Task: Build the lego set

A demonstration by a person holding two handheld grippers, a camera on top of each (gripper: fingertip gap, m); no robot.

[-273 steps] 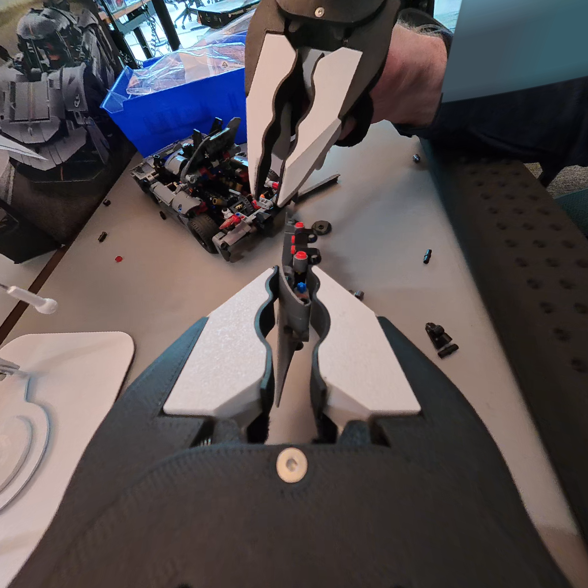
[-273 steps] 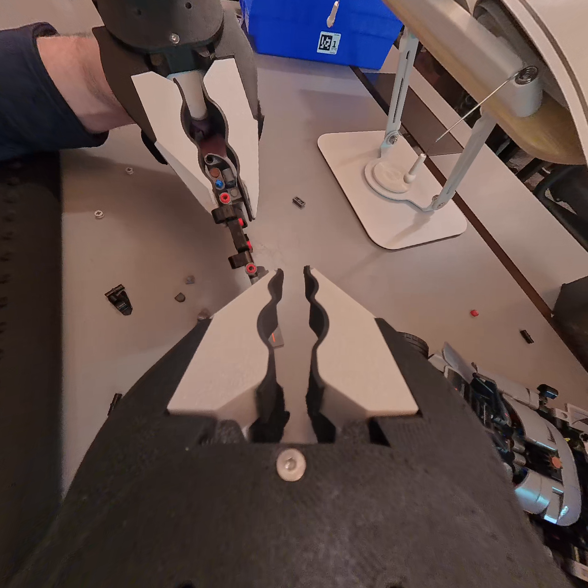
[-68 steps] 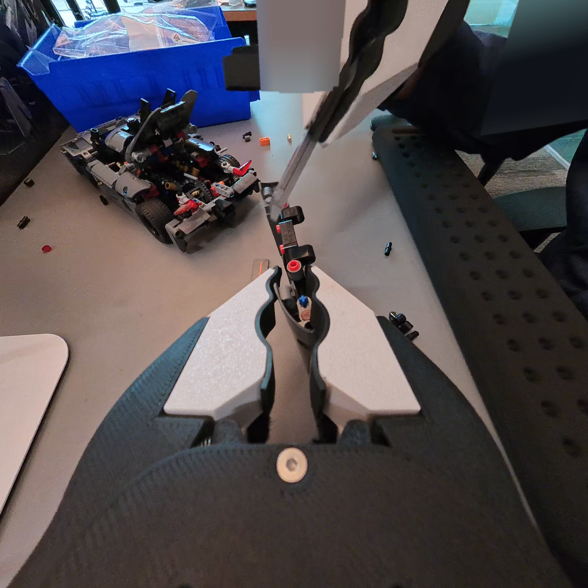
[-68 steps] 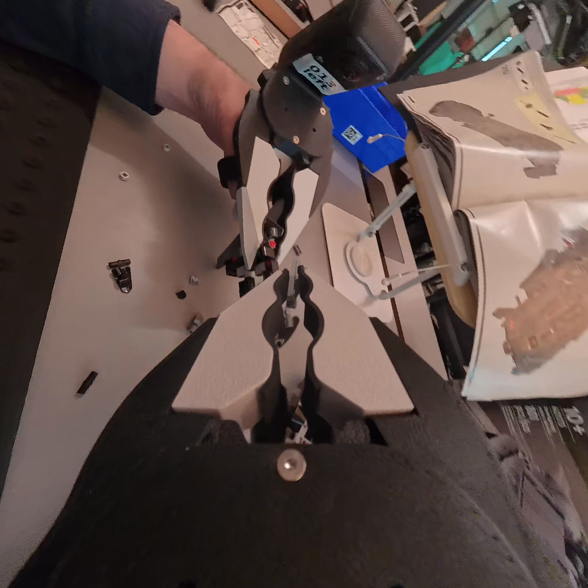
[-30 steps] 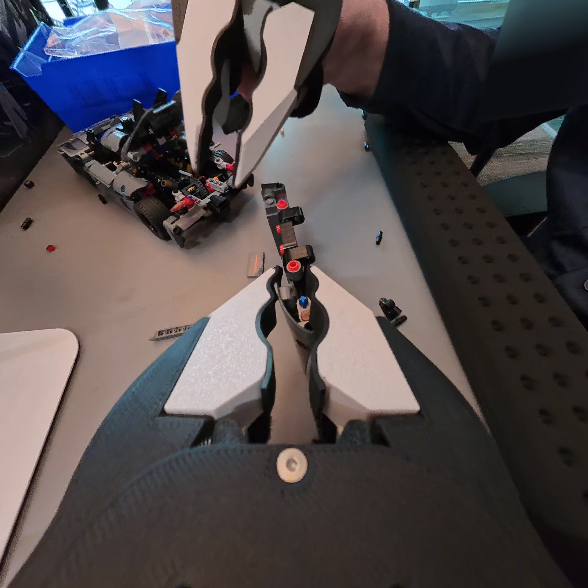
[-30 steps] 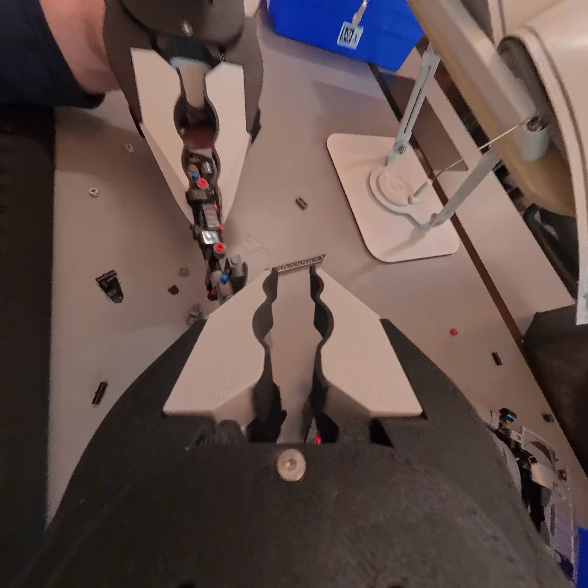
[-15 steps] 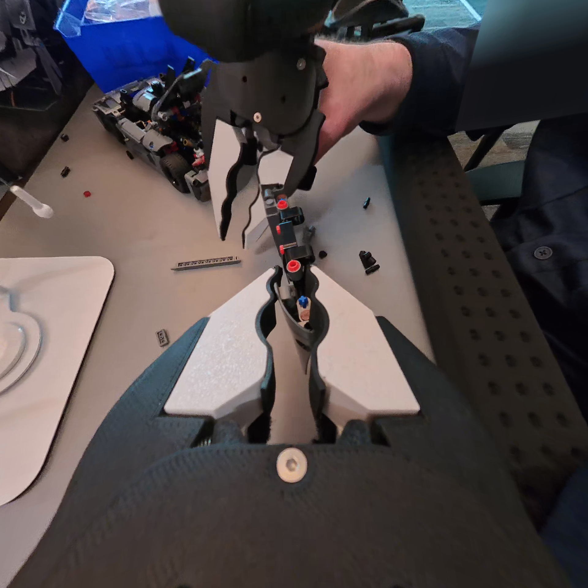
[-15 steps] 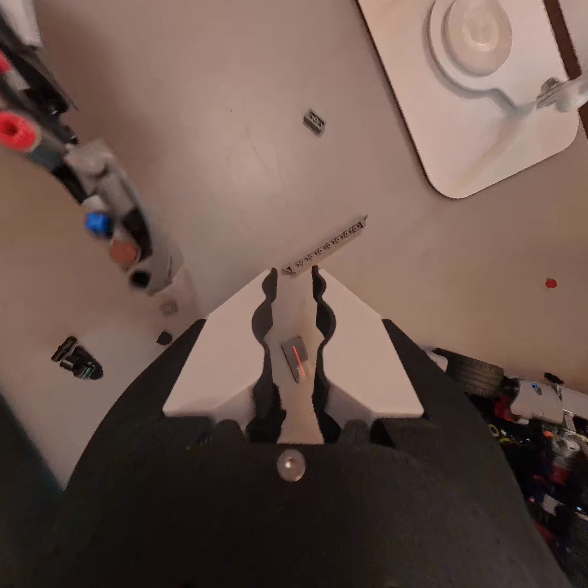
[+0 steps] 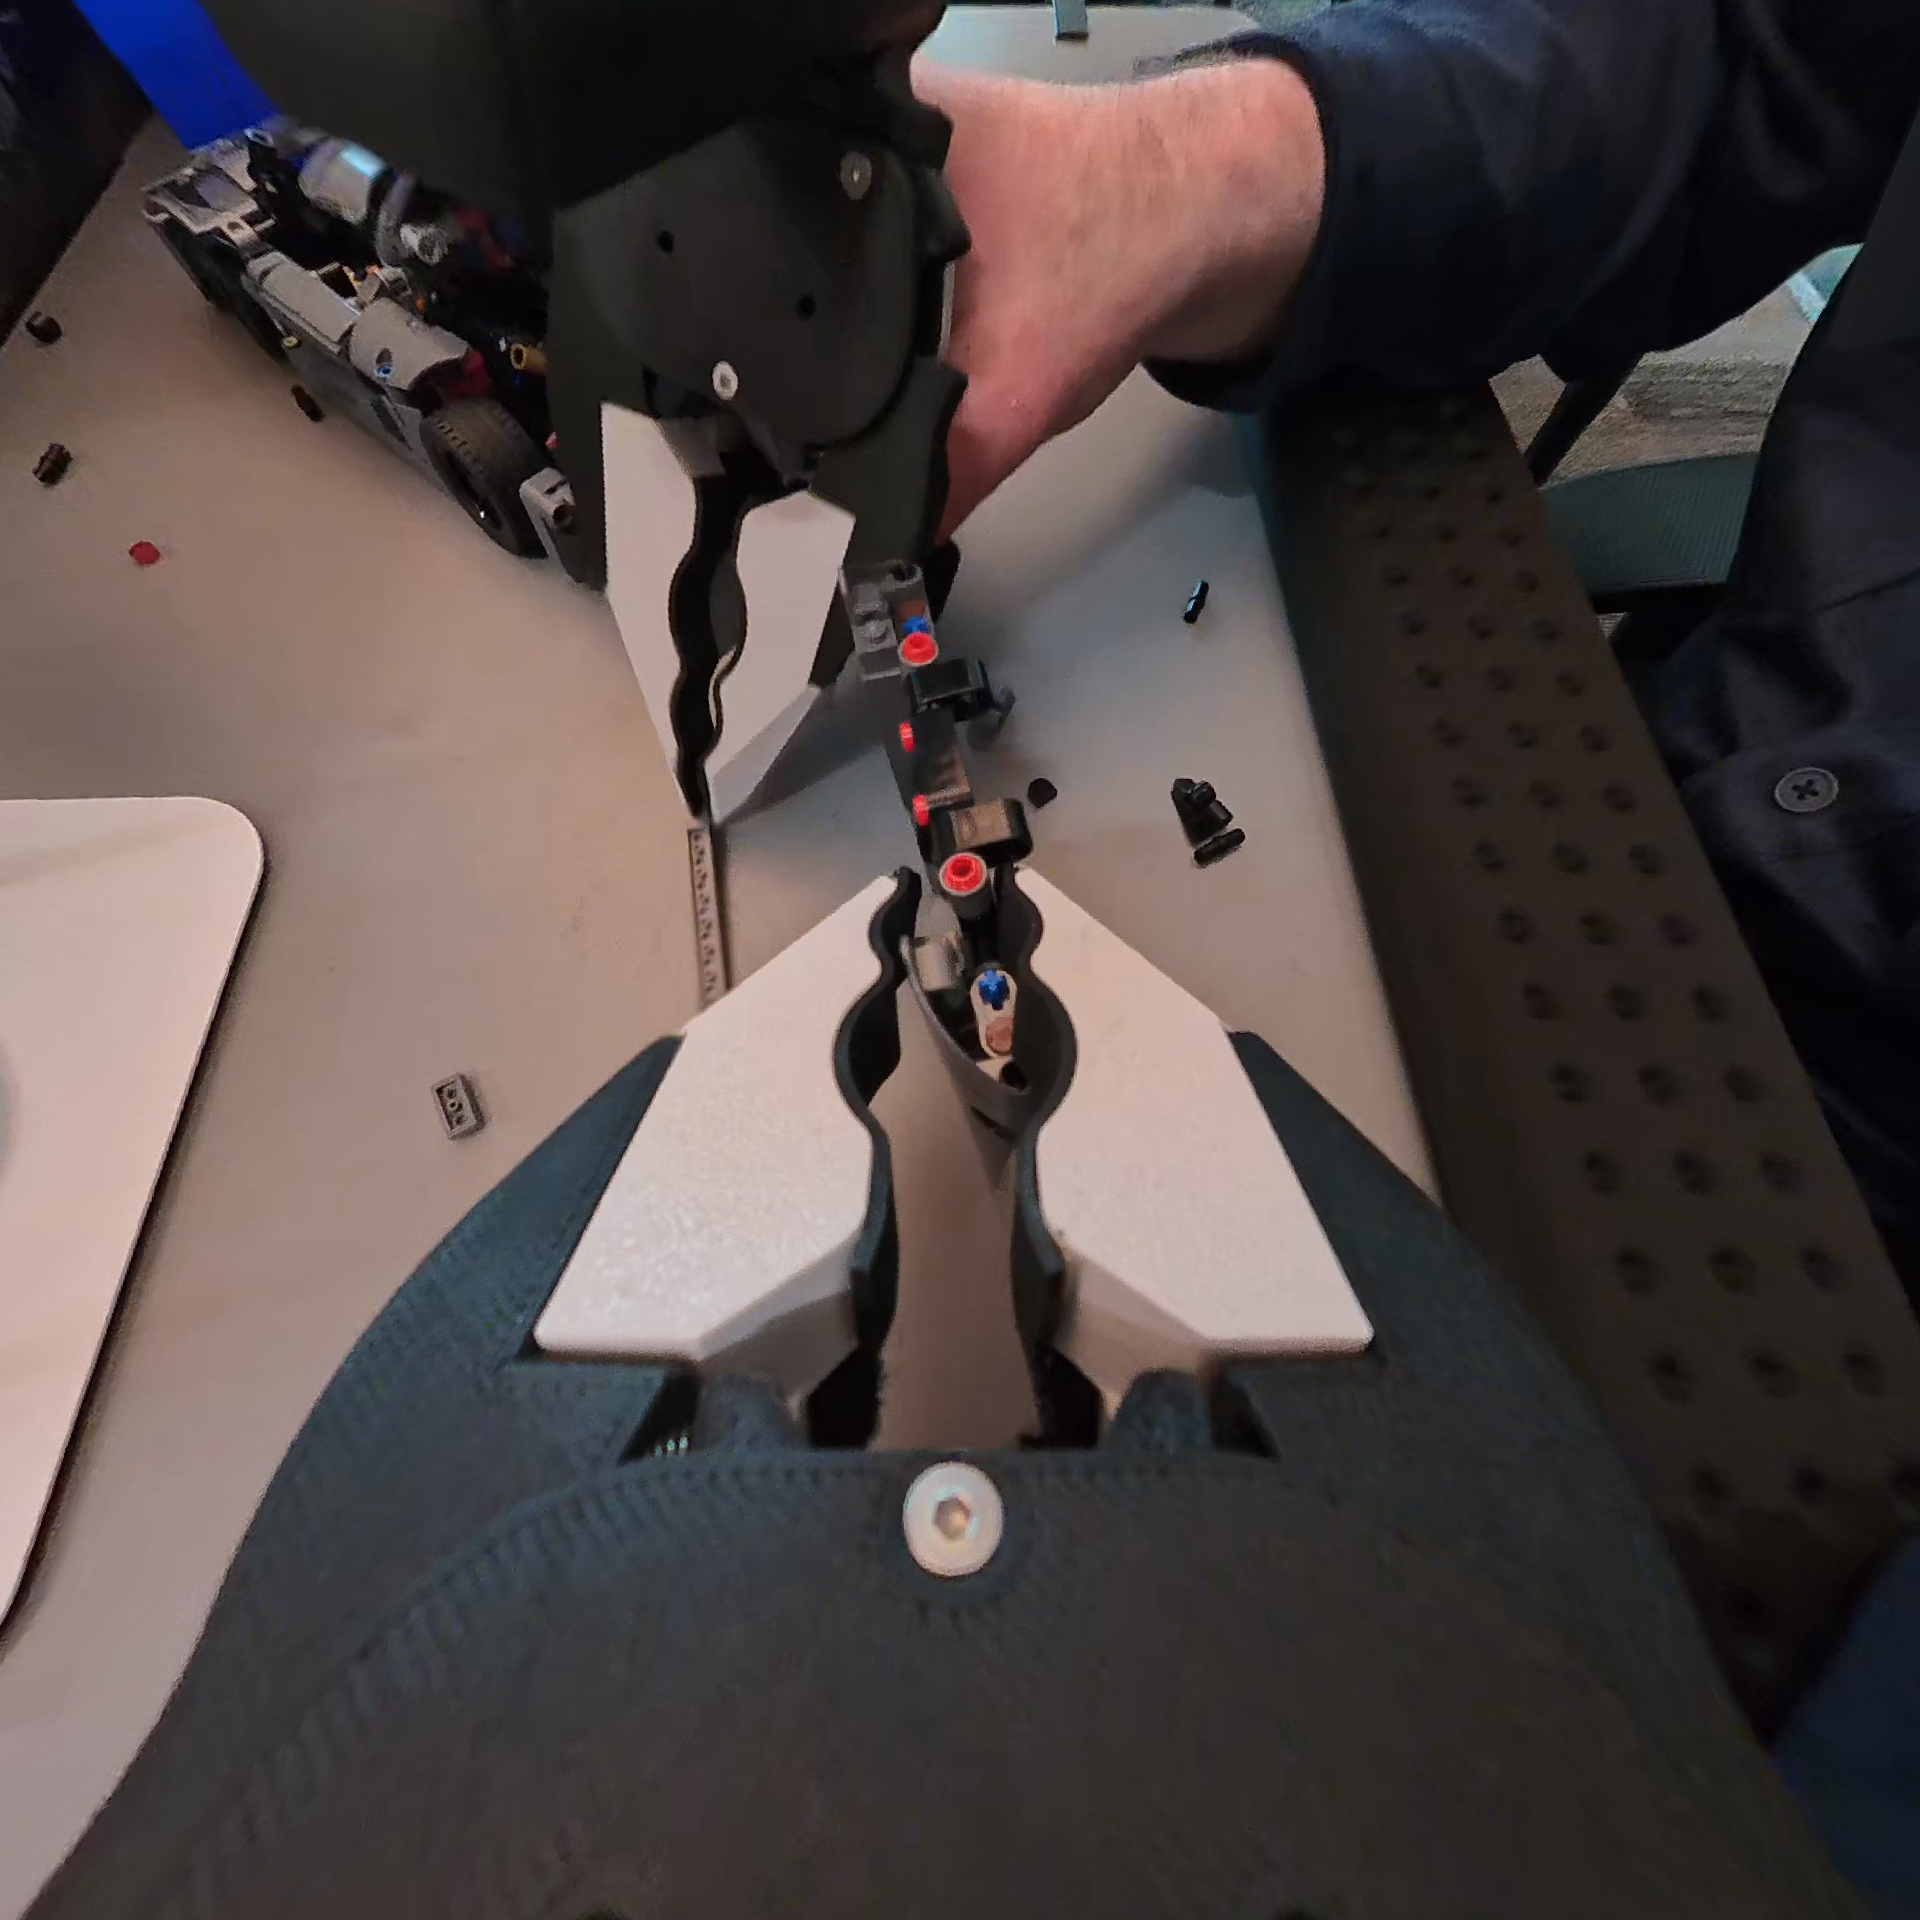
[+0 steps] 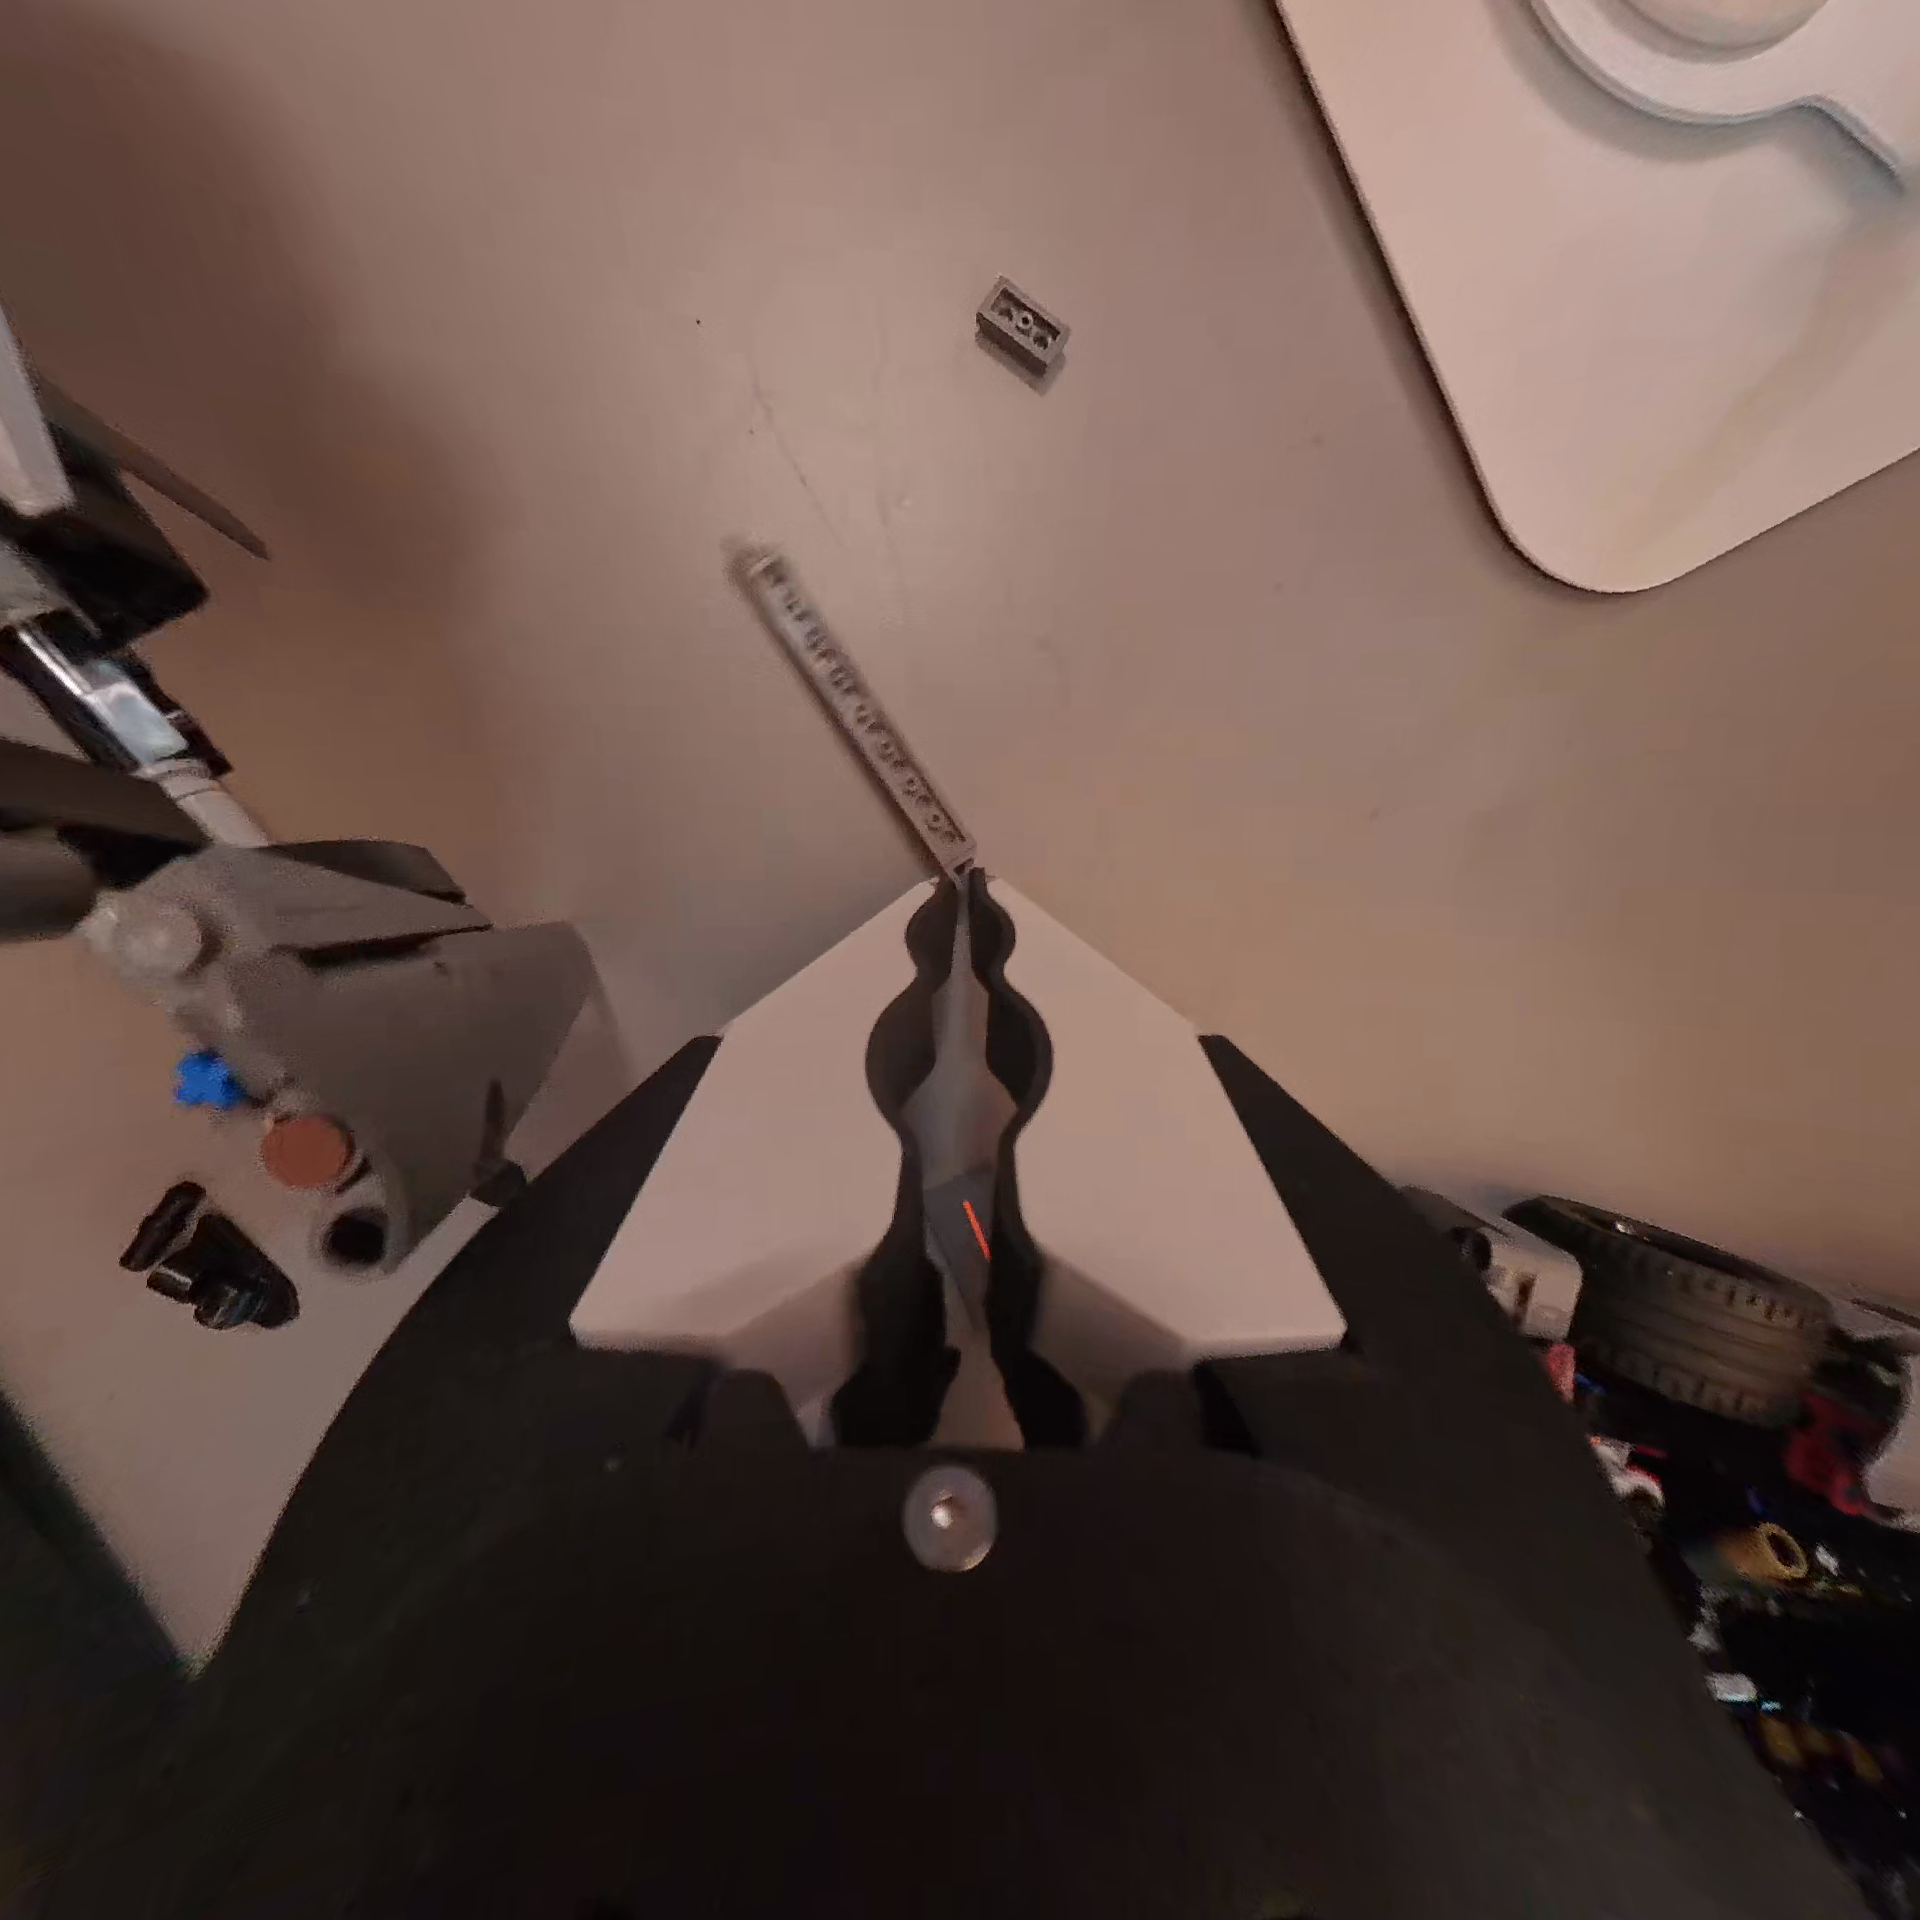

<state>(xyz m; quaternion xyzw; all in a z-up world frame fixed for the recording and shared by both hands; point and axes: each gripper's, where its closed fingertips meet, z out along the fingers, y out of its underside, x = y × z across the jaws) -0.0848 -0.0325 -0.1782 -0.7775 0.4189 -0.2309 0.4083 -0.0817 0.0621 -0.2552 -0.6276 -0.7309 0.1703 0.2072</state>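
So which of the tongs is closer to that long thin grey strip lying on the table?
Right. The right tongs have their tips closed on the end of the long grey strip; the left tongs sit beside it, clamping the grey sub-assembly.

Open table (image 9: 416, 727) left of the long grey beam (image 9: 710, 904), up to the white base plate (image 9: 104, 1039), with only a small grey plate (image 9: 459, 1101) lying there. Blocked ahead by the right hand-held gripper (image 9: 701, 790), tips down at the beam's far end, with the part-built car (image 9: 364, 343) just behind. Narrow on the right: assembly (image 9: 940, 769) held out in the left hand-held gripper (image 9: 956, 894), loose black pieces (image 9: 1205, 816), then the perforated dark edge (image 9: 1610, 935).
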